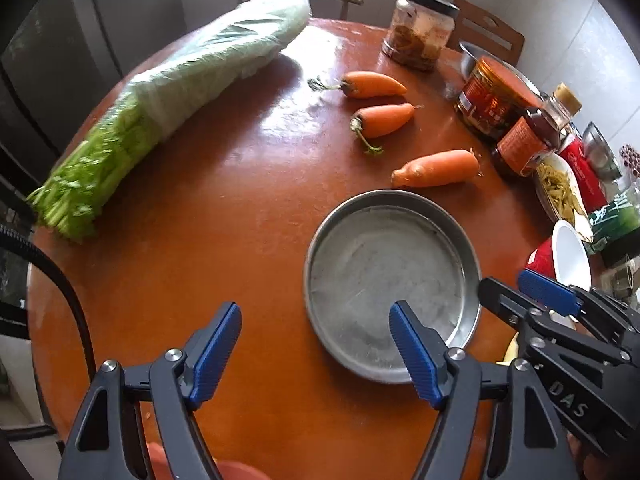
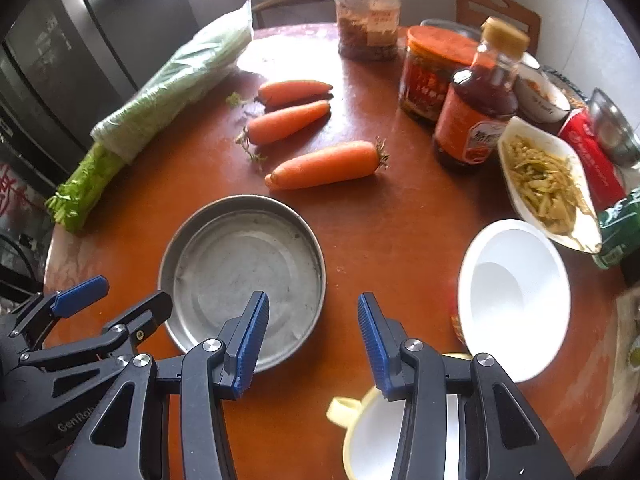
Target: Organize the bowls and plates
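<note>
A round metal plate [image 1: 384,264] [image 2: 240,256] lies empty on the red-brown round table [image 1: 224,216] [image 2: 400,232]. My left gripper [image 1: 315,312] hovers over the plate's near left rim, jaws wide open, one pad above the plate's floor, nothing pressed. My right gripper [image 2: 312,300] is open just right of the plate's near rim, with bare table between its pads. Each gripper shows in the other's view: the right gripper [image 1: 516,284] and the left gripper [image 2: 136,290]. A white bowl with a red outside [image 2: 516,292] [image 1: 572,256] sits tilted to the right. A yellow-rimmed white cup [image 2: 372,432] stands under my right gripper.
Three carrots [image 2: 324,164] lie beyond the plate. Bagged greens [image 1: 160,108] stretch along the left edge. Jars [image 2: 368,20], a sauce bottle [image 2: 476,108], a white dish of pickled vegetables [image 2: 548,188], a red box and metal bowls [image 2: 612,128] crowd the right. Chairs stand behind the table.
</note>
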